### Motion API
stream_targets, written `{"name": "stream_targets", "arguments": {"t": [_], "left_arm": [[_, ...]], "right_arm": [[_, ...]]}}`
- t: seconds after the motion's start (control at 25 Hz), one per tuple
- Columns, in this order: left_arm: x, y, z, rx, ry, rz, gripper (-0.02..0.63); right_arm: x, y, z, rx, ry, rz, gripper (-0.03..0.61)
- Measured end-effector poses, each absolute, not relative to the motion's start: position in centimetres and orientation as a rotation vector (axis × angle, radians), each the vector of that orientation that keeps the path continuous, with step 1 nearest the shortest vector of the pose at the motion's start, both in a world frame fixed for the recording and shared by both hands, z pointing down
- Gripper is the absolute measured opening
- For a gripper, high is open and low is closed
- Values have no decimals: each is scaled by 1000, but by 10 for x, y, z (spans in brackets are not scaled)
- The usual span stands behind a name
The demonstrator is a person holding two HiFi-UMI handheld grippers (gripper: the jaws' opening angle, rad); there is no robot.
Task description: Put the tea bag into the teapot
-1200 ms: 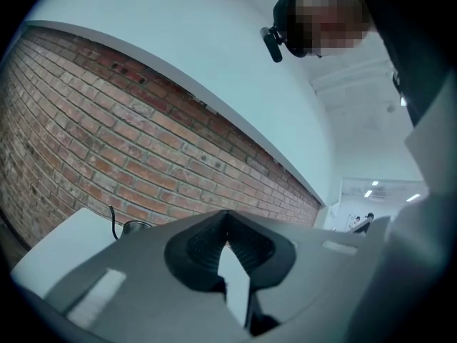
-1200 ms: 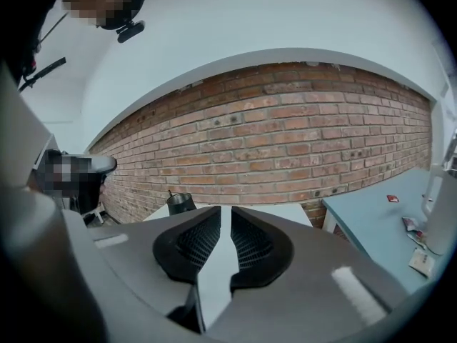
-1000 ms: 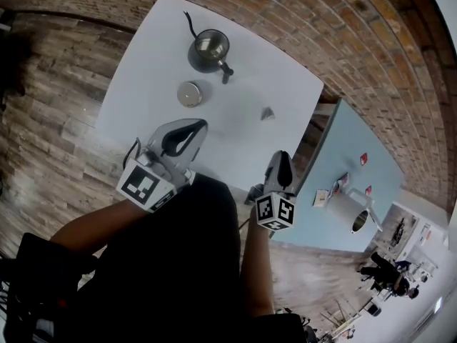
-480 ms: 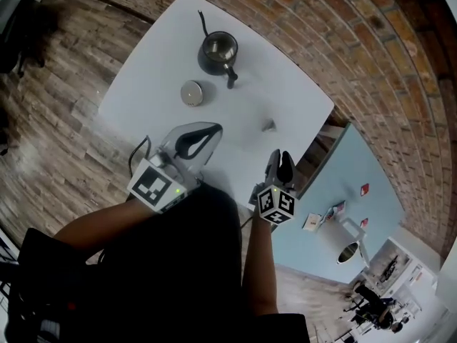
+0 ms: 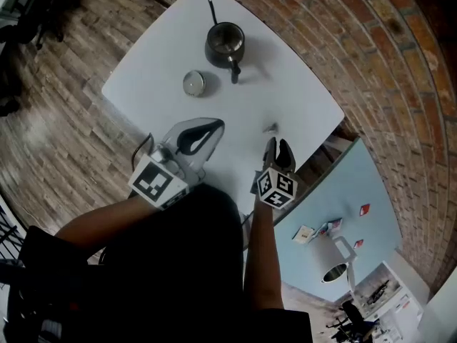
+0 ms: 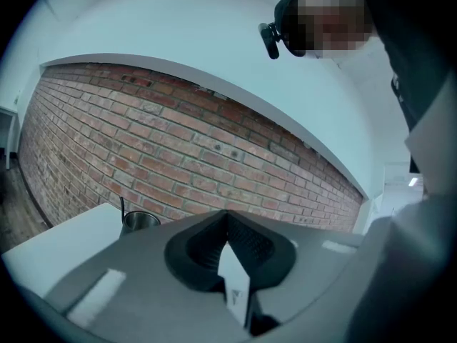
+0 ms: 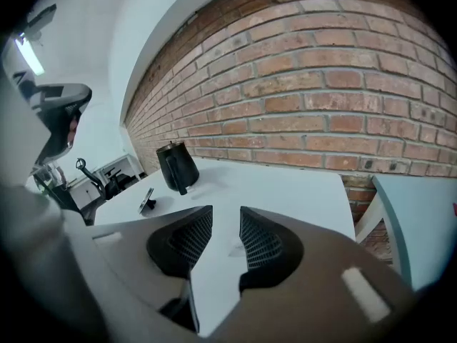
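- We see the tea bag [image 5: 270,128] as a small, pale grey scrap, roughly wedge-shaped, lying flat on the white table [image 5: 307,102]. It is too small for us to make out a string or a label.
- In the right gripper view it shows only as a faint, light smudge on the table top, hardly darker than the surface around it.
- The tea bag lies near the table's right-hand edge in the head view, on the side by the brick wall. It is well apart from the dark teapot [image 5: 225,43], which stands open at the far end of the table.
- The teapot's round lid [image 5: 193,83] lies by itself on the table, near the pot and on the near side of it.
- The right tongs [image 5: 278,146] point at the tea bag, which we find just beyond their tips. In the right gripper view the bag sits in line with the gap between the two jaws.
- The right tongs stand apart and have just been opening. We see only bare table and the bag through the gap, and neither pad touches anything.
- The left tongs [image 5: 218,124] hang over the near part of the table. The tea bag is off to their right and a little ahead, clearly apart from them.
- The left tongs are closed together, tip against tip, with nothing caught between them. Past them we see the teapot's open rim in the left gripper view.
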State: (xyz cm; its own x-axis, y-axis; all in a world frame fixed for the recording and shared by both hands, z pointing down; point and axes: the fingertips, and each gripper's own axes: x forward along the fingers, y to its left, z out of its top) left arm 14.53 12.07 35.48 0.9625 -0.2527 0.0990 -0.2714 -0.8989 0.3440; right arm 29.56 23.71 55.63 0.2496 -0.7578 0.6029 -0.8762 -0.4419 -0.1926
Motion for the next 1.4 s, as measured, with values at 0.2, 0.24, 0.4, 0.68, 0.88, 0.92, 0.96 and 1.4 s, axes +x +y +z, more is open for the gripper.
{"name": "stream_targets", "arguments": {"t": [0.2, 0.24, 0.4, 0.68, 0.88, 0.92, 0.96, 1.4], "left_arm": [[157, 132, 365, 2736, -397, 82, -1], [160, 134, 367, 2734, -397, 87, 0], [169, 137, 375, 2725, -402, 119, 0], [163, 137, 377, 2727, -439, 142, 0], [159, 134, 378, 2717, -462, 141, 0], [157, 135, 379, 2715, -464, 146, 0], [155, 135, 380, 2714, -465, 151, 0], [142, 137, 385, 2696, -490, 164, 0]], "right_arm": [[298, 237, 579, 2220, -1567, 1024, 139], [300, 237, 583, 2212, -1567, 1037, 140], [308, 237, 596, 2168, -1563, 1047, 146], [296, 226, 619, 2026, -1611, 1049, 160], [296, 218, 626, 2003, -1635, 1058, 164], [295, 218, 628, 1999, -1633, 1061, 164], [295, 218, 630, 1995, -1629, 1063, 165], [298, 225, 650, 1964, -1569, 1091, 161]]}}
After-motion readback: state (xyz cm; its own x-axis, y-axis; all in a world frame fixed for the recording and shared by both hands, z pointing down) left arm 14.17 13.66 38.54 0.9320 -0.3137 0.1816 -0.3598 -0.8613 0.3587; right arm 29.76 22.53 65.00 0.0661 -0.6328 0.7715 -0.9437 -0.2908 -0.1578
